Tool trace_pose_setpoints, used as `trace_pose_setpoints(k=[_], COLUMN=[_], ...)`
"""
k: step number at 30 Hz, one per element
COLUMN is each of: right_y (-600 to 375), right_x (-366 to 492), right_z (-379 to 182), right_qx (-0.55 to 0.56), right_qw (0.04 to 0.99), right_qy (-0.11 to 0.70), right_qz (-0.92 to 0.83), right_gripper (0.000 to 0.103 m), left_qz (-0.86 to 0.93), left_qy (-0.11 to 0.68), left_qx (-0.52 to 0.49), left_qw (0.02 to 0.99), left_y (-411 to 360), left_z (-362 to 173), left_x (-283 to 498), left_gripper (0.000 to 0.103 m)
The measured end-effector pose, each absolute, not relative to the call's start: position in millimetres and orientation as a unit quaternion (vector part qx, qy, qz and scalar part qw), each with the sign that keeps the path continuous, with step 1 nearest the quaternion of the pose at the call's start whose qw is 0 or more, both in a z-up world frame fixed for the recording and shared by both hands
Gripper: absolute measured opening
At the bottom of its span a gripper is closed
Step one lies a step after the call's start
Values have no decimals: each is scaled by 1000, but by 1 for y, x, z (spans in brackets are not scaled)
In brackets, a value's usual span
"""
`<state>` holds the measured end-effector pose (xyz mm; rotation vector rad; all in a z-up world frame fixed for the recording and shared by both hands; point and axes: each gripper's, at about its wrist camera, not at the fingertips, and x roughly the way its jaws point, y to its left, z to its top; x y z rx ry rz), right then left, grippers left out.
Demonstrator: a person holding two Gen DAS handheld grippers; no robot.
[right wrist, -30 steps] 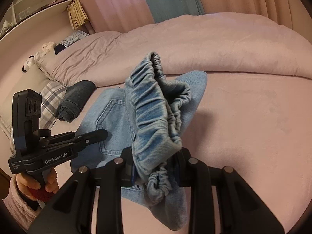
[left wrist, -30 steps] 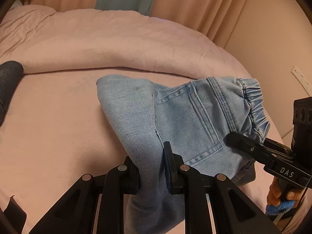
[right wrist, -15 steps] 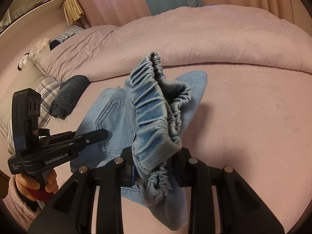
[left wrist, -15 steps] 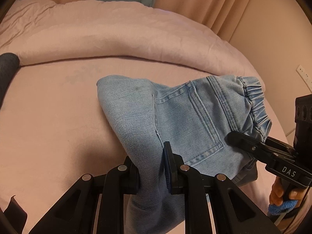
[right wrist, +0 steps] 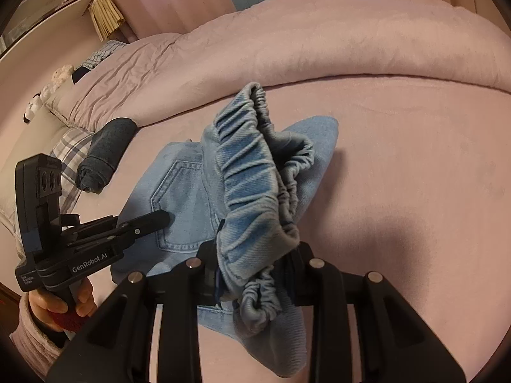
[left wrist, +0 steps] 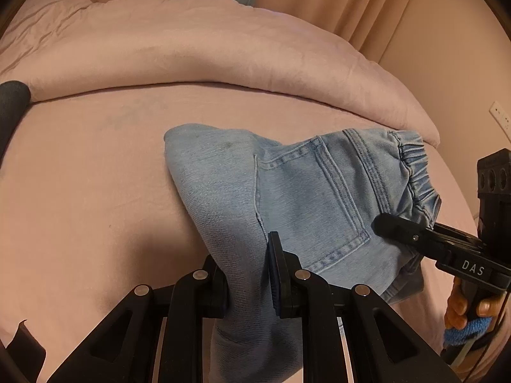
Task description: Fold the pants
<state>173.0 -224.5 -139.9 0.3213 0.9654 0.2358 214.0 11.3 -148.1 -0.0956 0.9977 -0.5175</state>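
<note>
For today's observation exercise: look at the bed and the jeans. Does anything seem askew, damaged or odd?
Nothing damaged. The jeans are bunched, not flat: the waistband is crumpled in the right gripper and a fabric fold is pinched in the left gripper. A faint smudge marks the sheet.

Left tongs (left wrist: 247,274): matte black plastic, angular linked arms with silver round rivets, blue pad lining on the inner finger; side view shows white "GenRobot.AI" lettering, a boxy black camera block with round lenses, and a red handle grip. Right tongs (right wrist: 255,274): same black build and silver rivets, white "DAS" marking, blue knit handle wrap. Pink fuzzy sleeve (right wrist: 30,340) on the left wrist.
</note>
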Motion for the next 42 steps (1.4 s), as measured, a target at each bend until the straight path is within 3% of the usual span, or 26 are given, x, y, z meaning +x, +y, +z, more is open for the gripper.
trace_pose_setpoints(k=[30, 38, 42], right_y=[-247, -253, -255], right_x=[178, 177, 176], right_z=[-174, -179, -180], right_qx=[235, 254, 258], right_qw=[826, 817, 816], right_qy=[500, 507, 506], right_qz=[112, 107, 105], right_gripper=[45, 52, 54], left_qz=[-238, -213, -205], left_qy=[475, 482, 483], left_qx=[-52, -59, -62], left_qw=[845, 848, 849], left_y=[14, 22, 25], left_z=[-160, -167, -170], left_x=[220, 225, 226], left_gripper=[25, 54, 61])
